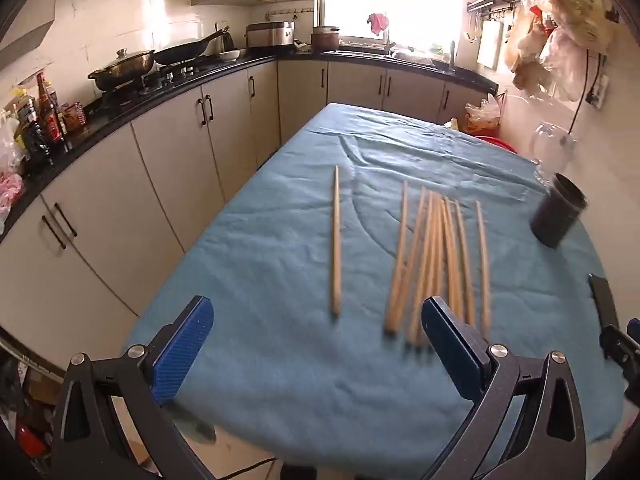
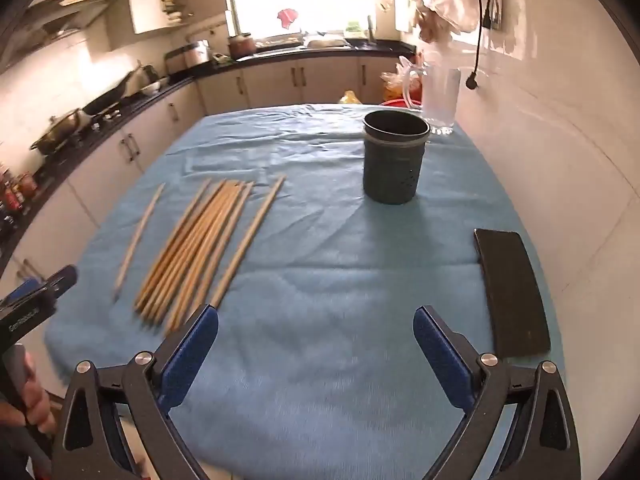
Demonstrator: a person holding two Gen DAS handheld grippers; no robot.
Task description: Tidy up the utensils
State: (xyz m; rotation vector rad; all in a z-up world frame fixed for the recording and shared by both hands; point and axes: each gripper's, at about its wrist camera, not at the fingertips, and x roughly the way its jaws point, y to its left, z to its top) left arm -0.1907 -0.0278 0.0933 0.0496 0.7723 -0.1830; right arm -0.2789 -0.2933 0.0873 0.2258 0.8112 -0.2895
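Right wrist view: both claws gape wide and empty; left claw (image 2: pixel 52 280) lettering is blurred.

The wide-open left gripper (image 1: pixel 316 350) hovers above the blue cloth (image 1: pixel 280 380), near scattered chopsticks (image 1: pixel 436 264) and a dark holder (image 1: pixel 558 216).

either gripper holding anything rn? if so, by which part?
Nothing held. Left gripper and right gripper are both wide open, with only cloth showing between the fingers. The chopsticks lie loose on the blue tablecloth.
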